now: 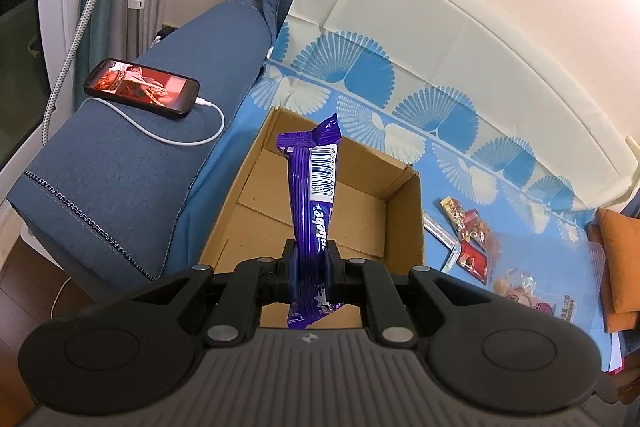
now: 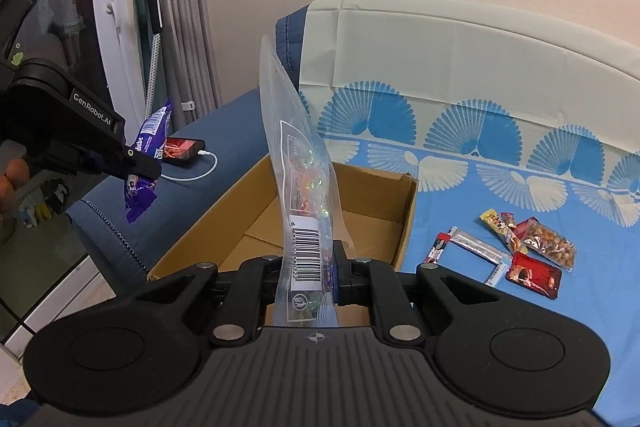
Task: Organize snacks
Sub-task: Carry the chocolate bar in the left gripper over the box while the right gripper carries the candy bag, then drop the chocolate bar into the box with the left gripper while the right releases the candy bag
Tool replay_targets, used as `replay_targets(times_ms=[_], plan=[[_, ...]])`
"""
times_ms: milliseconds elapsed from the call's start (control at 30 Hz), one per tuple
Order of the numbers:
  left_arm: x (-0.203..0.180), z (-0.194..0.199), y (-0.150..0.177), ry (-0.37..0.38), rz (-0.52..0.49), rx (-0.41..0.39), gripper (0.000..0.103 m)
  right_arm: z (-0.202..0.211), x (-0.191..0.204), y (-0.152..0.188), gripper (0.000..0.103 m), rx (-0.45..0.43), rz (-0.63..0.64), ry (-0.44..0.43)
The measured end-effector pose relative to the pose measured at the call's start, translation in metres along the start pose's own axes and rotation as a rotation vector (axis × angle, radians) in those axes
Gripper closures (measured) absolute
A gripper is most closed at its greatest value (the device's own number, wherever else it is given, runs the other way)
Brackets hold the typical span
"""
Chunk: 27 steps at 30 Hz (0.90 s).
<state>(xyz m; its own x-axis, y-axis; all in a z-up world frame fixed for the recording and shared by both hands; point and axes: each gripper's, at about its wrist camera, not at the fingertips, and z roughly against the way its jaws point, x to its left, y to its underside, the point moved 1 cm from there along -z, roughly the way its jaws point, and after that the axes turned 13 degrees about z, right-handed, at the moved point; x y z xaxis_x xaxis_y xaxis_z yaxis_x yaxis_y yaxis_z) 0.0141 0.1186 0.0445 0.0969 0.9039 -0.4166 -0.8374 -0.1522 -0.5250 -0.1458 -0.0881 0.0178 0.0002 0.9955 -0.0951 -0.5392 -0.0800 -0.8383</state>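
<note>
The left gripper (image 1: 311, 263) is clamped on a purple snack bar (image 1: 314, 195), gripped near its lower end so the wrapper stands up over the open cardboard box (image 1: 404, 223). The right gripper (image 2: 308, 275) is clenched on a clear plastic candy bag (image 2: 304, 179), also pinched low, its long top curling and leaning left above the same box. Both look light; the bar seems fairly stiff, while the bag is floppy and slick, so a hold near its weighted lower part probably suits it best. The box sits on a blue-patterned sheet (image 2: 520, 195) spread over the sofa, against the blue armrest (image 1: 120, 179), where a phone (image 1: 142, 87) lies charging. Its floor looks bare and its walls low, leaving room to lower both. More small packets (image 2: 520, 251) lie on the sheet to the box's right, well apart from it.
</note>
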Motion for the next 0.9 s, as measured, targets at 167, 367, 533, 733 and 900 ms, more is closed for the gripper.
replay_targets(times_ms=[167, 367, 533, 733, 900], plan=[[-0.001, -0.007, 0.001, -0.006, -0.008, 0.015, 0.09, -0.006, 0.001, -0.002, 0.089, 0.005, 0.006, -0.003], [-0.001, -0.02, 0.001, -0.016, -0.027, 0.044, 0.09, -0.015, 0.002, -0.008, 0.089, 0.003, 0.008, -0.004], [-0.003, -0.027, 0.0, -0.02, -0.043, 0.052, 0.09, -0.026, 0.004, -0.012, 0.089, 0.014, 0.015, -0.019], [-0.004, -0.038, 0.001, -0.027, -0.058, 0.074, 0.09, -0.039, 0.006, -0.016, 0.089, 0.033, 0.016, -0.03], [-0.006, -0.046, 0.001, -0.041, -0.075, 0.087, 0.09, -0.05, 0.005, -0.016, 0.089, 0.047, 0.001, -0.039]])
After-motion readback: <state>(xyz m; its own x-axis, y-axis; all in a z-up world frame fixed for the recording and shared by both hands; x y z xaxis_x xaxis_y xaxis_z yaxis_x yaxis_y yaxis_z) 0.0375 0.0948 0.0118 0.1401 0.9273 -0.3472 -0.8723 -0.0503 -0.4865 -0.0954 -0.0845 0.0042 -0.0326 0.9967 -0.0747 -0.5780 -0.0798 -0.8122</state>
